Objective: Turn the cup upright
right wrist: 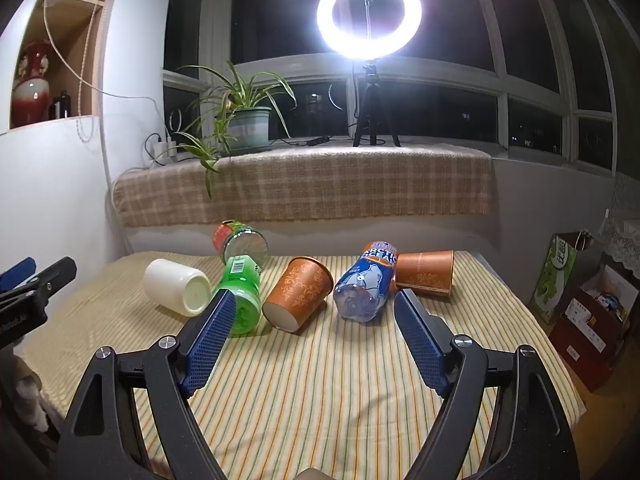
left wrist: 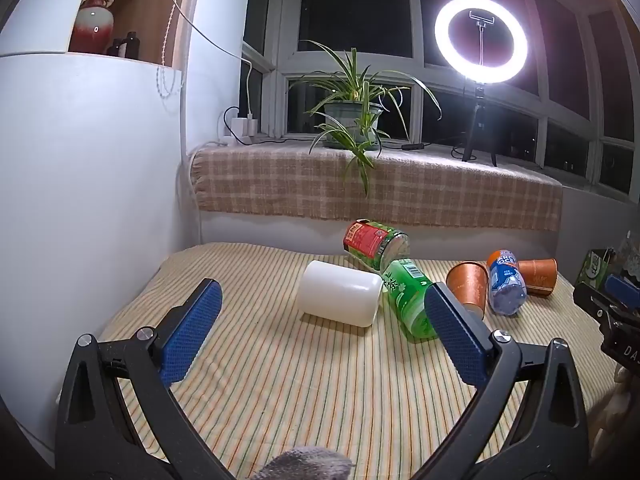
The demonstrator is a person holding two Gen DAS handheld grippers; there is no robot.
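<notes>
A white cup (left wrist: 340, 298) lies on its side on the striped cloth; it also shows in the right wrist view (right wrist: 176, 286). Two orange paper cups lie on their sides: one near the middle (right wrist: 298, 292) (left wrist: 468, 282), one further right (right wrist: 426, 272) (left wrist: 538, 276). My left gripper (left wrist: 322, 312) is open and empty, just short of the white cup. My right gripper (right wrist: 314, 320) is open and empty, just short of the middle orange cup and the blue bottle.
A green bottle (right wrist: 240, 292), a red-labelled jar (right wrist: 240, 240) and a blue bottle (right wrist: 366, 282) lie among the cups. The striped table (right wrist: 320, 380) ends at a plaid-covered sill with a plant (right wrist: 240, 120) and ring light (right wrist: 368, 16). Boxes (right wrist: 580, 304) stand at the right.
</notes>
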